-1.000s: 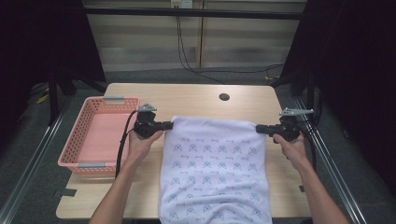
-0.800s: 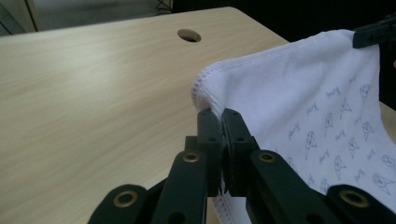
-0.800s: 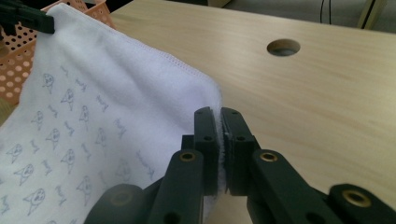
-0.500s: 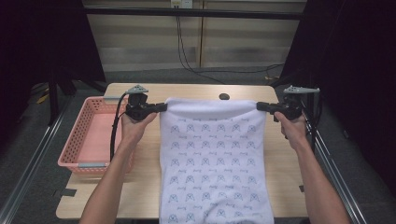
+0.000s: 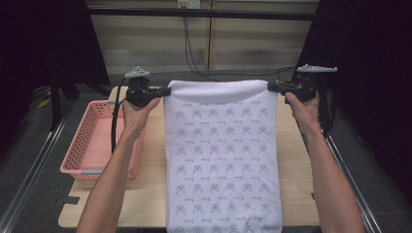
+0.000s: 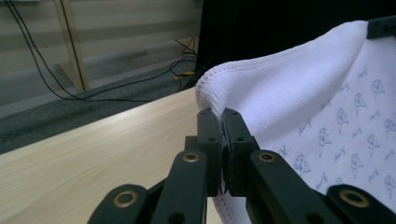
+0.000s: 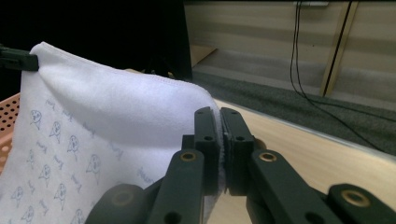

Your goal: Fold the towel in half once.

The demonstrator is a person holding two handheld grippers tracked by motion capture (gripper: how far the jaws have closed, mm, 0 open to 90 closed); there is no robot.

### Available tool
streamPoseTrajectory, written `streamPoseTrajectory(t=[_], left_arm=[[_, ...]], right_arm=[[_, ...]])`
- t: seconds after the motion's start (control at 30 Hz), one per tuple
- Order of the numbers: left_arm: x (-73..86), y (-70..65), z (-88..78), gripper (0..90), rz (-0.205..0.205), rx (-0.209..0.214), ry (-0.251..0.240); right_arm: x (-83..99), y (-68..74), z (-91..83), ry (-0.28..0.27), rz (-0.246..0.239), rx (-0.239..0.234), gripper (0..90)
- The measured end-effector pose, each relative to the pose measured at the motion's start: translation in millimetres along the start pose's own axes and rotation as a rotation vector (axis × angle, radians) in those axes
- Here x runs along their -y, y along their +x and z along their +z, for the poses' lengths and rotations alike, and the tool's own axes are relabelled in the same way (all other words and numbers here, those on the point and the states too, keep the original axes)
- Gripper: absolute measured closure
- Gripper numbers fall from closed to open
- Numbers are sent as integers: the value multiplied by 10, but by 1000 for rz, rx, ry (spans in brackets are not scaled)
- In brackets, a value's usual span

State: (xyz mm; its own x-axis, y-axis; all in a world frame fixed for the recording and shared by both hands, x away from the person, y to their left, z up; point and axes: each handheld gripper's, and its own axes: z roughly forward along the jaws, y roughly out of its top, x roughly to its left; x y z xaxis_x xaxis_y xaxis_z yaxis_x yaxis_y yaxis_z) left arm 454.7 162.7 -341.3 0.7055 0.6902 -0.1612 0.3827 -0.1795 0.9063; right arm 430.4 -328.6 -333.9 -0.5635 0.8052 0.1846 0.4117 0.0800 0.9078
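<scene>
Both tools are clenched on the towel (image 5: 222, 155): left tool (image 5: 165, 91) and right tool (image 5: 270, 86) each pinch a top corner. It hangs over the tabletop (image 5: 150, 194). Expect soft, light, limp cloth; grip hemmed corners only.

Lab-type recording bay: pale wood surface (image 5: 145, 204) fenced by metal rails (image 5: 29, 174) at 9 and 3 o'clock, black curtains (image 5: 43, 43) both sides, grey carpet floor (image 6: 93, 98), loose cables (image 5: 192, 53) down the panelled wall at 12 o'clock.
</scene>
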Motion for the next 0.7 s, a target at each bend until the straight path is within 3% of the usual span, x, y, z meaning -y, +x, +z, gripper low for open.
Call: streamPoseTrajectory(t=[0.17, 0.23, 0.33, 0.37, 0.47, 0.5, 0.67, 0.7], left_arm=[[-147, 1, -41, 877, 4, 8, -38], [-293, -28, -66, 878, 16, -14, -55], [-340, -47, -82, 877, 21, -26, -63], [-326, -45, -111, 877, 21, -11, -56], [-253, -55, -129, 876, 24, 2, -48], [-153, -84, -137, 877, 29, 14, -29], [11, -167, -124, 877, 49, 30, 26], [92, -203, -142, 877, 49, 39, 39]], right_arm=[[-139, -15, -50, -28, -6, 12, 871], [-298, 6, -94, -42, -24, 27, 871], [-392, 41, -130, -64, -38, 33, 871], [-435, 74, -172, -83, -41, 19, 872], [-382, 85, -198, -77, -44, 8, 872], [-267, 92, -220, -63, -42, -8, 872], [-64, 113, -269, -44, -31, -28, 873], [56, 151, -317, -27, -35, -49, 872]])
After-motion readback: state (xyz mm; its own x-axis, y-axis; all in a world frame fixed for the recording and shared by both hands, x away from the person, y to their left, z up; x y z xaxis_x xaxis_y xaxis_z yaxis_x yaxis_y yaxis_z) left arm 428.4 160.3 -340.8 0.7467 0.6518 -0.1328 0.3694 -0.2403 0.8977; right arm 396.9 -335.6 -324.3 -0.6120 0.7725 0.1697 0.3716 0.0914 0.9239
